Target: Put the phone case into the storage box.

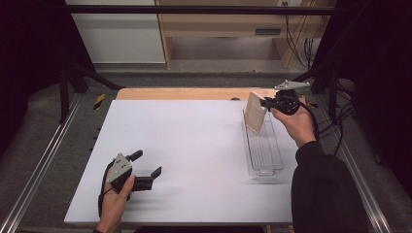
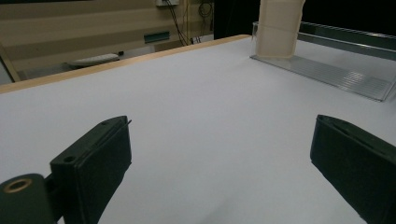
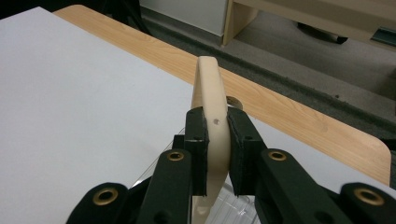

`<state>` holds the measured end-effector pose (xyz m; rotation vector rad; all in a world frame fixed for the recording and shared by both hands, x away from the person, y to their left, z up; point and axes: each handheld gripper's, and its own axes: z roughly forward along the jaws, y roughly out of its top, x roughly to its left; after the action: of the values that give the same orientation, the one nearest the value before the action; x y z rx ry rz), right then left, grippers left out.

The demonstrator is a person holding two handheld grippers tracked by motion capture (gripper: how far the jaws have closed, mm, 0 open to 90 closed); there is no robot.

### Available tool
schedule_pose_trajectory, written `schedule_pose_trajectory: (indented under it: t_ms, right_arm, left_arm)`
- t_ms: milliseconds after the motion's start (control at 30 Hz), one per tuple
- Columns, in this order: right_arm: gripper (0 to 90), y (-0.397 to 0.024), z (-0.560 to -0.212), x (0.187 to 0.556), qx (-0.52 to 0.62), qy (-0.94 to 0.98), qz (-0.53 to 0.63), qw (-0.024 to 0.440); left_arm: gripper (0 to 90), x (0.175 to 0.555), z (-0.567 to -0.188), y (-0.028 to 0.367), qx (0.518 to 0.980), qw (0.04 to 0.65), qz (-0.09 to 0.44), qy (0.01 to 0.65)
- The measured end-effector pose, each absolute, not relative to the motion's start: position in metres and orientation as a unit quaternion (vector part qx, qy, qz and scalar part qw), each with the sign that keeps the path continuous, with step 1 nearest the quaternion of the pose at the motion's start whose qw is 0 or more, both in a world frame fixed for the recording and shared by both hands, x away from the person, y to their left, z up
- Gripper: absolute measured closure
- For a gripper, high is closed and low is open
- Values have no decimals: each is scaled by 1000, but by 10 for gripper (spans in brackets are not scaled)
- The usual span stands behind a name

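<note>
A flat beige wooden board [image 1: 254, 113] stands on edge at the far end of a long clear plastic tray [image 1: 265, 155] on the right of the white table. My right gripper [image 1: 266, 103] is shut on the board's rim; in the right gripper view the board [image 3: 211, 102] runs edge-on between the two black pads [image 3: 196, 140]. Whether its lower edge touches the tray floor I cannot tell. My left gripper [image 1: 147, 163] rests near the table's front left, open and with nothing in it; its pads [image 2: 98, 158] stand wide apart, with the board [image 2: 279, 29] and tray [image 2: 336, 70] far off.
The white table top [image 1: 184, 145] has a wooden strip [image 1: 184, 93] along its far edge. Metal frame rails [image 1: 43, 160] run along both sides. Shelving and cables [image 1: 296, 43] stand beyond the table. A dark sleeve [image 1: 325, 189] covers the front right corner.
</note>
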<state>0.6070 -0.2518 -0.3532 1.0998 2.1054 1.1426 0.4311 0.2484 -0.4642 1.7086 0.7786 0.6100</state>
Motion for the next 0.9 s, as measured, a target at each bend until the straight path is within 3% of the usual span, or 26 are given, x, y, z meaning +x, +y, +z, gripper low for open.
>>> schedule_pose_trajectory:
  t_ms: [233, 900]
  right_arm:
    - [797, -253, -354, 609, 409, 769, 424, 248]
    - [780, -246, -357, 616, 411, 757, 410, 300]
  left_arm:
    - [48, 431, -464, 248, 723, 551, 257, 328]
    - [47, 431, -464, 250, 721, 547, 264, 333]
